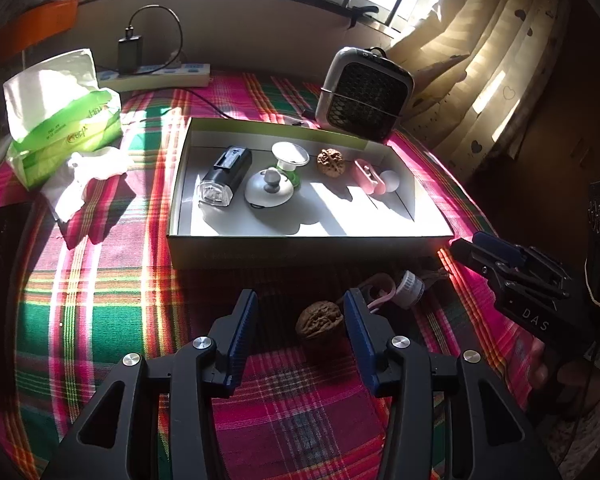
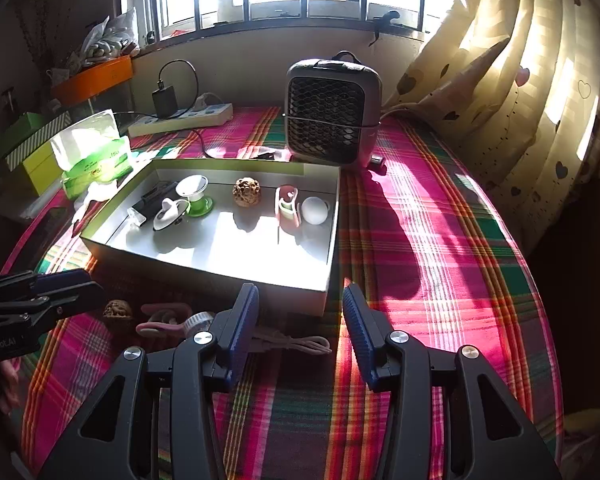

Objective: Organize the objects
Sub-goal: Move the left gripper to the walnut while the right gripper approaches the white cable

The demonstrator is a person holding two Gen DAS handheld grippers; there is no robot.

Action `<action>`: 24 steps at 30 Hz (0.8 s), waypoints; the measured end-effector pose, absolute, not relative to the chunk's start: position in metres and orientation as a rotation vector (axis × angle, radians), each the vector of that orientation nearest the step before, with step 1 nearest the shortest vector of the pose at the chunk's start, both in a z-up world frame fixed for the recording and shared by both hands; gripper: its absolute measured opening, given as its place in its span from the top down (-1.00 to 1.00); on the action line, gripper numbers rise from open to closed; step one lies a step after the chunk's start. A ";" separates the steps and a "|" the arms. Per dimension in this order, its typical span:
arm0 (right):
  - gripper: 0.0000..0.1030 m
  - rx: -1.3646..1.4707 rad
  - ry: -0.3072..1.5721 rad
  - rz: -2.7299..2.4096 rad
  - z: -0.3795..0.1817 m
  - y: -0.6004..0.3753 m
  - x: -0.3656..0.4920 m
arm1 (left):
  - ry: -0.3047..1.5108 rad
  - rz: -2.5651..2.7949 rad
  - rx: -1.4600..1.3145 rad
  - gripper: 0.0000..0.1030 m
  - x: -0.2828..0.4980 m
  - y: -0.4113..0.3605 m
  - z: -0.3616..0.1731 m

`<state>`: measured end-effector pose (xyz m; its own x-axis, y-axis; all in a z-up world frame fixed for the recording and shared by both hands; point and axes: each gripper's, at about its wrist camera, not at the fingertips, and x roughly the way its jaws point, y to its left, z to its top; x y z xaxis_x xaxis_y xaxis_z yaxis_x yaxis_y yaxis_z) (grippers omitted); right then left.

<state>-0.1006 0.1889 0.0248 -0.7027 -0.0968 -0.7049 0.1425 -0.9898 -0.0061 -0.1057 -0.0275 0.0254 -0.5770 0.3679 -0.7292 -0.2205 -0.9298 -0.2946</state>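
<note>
Left gripper (image 1: 300,312) jaws spread, walnut (image 1: 320,319) on the plaid cloth (image 1: 100,300) between them, nearer the right finger, not pinched. Right gripper (image 2: 300,312) also spread, empty. Behind: open box (image 1: 300,242) holding a second walnut (image 1: 331,162), bike light (image 1: 224,176), white ball (image 1: 391,180).

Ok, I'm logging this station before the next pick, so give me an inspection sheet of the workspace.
Surface: plaid cloth, sunlit in patches.
Job's things: box holding a torch, lid, walnut, white ball; loose walnut outside.
Clutter: tissue pack, fan heater.
Grippers: left tongs open around the loose walnut; right tongs open, empty.
Cables: power strip with charger; pink cable.
Surroundings: barred window, curtain.
</note>
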 end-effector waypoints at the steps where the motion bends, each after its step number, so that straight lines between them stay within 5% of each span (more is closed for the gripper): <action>1: 0.12 1.149 0.089 -2.783 0.024 0.190 -0.099 | -0.244 2.509 -1.225 0.16 -0.106 -0.027 0.024; 24: 0.04 1.212 0.053 -2.591 -0.005 0.192 -0.105 | -0.242 2.464 -1.298 0.15 -0.109 -0.020 0.009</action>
